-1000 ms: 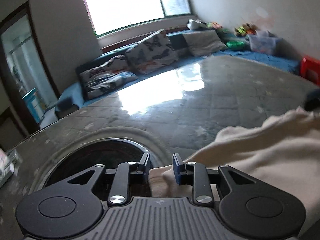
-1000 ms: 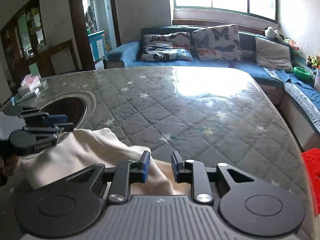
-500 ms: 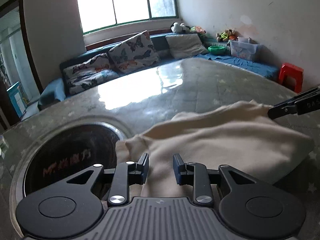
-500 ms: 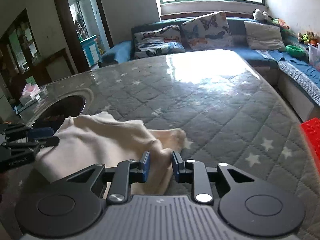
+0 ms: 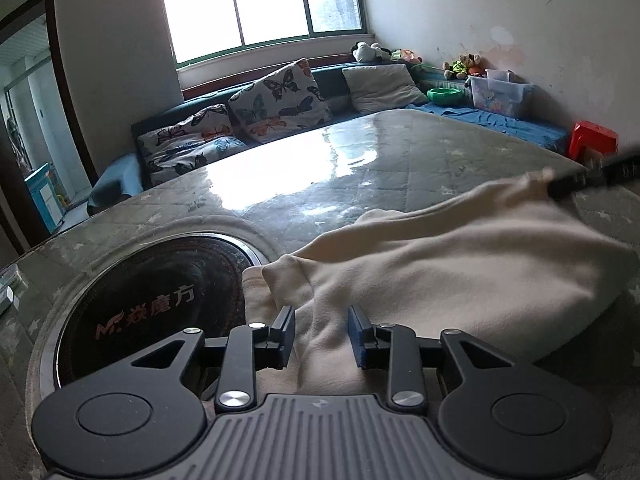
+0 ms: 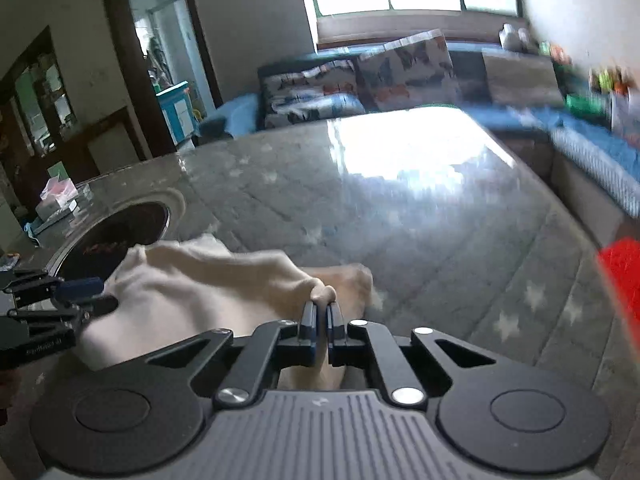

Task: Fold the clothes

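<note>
Right wrist view blurred: sofa cushions (image 6: 396,72) & shelf clutter unreadable. Red stool (image 6: 622,280) cut by edge. Garment's (image 6: 192,292) near part hidden under tool body.

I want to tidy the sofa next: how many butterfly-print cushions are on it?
2: one butterfly cushion propped upright against the sofa back, another lying lower to its left. More may be hidden.

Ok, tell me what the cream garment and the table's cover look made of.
Cream garment: soft, matte knit, probably fleece or cotton; it slumps in thick rounded folds. Table cover: quilted grey star-print fabric, seemingly under clear glossy plastic or glass, since the window glares off it.
</note>
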`<state>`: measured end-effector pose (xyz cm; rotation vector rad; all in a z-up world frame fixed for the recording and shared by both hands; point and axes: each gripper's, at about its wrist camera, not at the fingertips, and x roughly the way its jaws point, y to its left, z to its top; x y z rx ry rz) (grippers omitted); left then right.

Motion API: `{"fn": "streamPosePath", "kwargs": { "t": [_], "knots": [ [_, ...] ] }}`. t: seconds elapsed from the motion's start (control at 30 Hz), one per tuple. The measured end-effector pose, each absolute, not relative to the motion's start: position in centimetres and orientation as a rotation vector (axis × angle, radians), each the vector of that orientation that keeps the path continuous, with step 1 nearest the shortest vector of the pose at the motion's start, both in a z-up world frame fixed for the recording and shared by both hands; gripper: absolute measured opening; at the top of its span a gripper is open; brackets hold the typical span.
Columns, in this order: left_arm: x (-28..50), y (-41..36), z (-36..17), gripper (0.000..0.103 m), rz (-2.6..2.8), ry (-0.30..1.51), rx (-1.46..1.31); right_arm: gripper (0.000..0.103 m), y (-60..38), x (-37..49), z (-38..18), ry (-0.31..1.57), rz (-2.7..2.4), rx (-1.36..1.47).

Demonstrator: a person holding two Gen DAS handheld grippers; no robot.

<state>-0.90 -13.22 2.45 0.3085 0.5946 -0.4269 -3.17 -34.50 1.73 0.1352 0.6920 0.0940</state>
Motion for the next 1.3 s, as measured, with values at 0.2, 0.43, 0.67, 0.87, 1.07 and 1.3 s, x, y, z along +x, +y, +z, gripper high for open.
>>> {"fn": "streamPosePath", "kwargs": {
  "t": [0.2, 0.43, 0.67, 0.87, 1.07, 1.3],
  "knots": [
    [-1.1, -13.1, 2.2, 0.035, -0.427, 0.584, 0.321, 0.004, -32.7, -2.3, 2.7, 0.660, 0.055, -0.038],
    [-1.2, -13.0, 2.8, 0.037, -0.424, 0.587, 0.318, 0.009, -33.2, -1.7, 1.0, 0.704, 0.041, -0.014],
    [-2.5, -14.5, 4.2, 0.037, -0.495, 0.543, 0.301, 0.011, -30.5, -5.3, 3.4, 0.681, 0.246, -0.056],
    [-1.9, -14.4, 2.5, 0.037, -0.494, 0.604, 0.329, 0.011, -30.9, -4.8, 0.4, 0.787, 0.260, -0.031],
    [-1.1, -14.4, 3.8, 0.037, -0.517, 0.606, 0.276, 0.012, -31.2, -2.9, 2.3, 0.758, 0.258, -0.046],
    [-0.4, -16.5, 3.2, 0.037, -0.552, 0.614, 0.280, 0.012, -30.8, 2.5, 1.4, 0.787, 0.247, -0.001]
  ]
}}
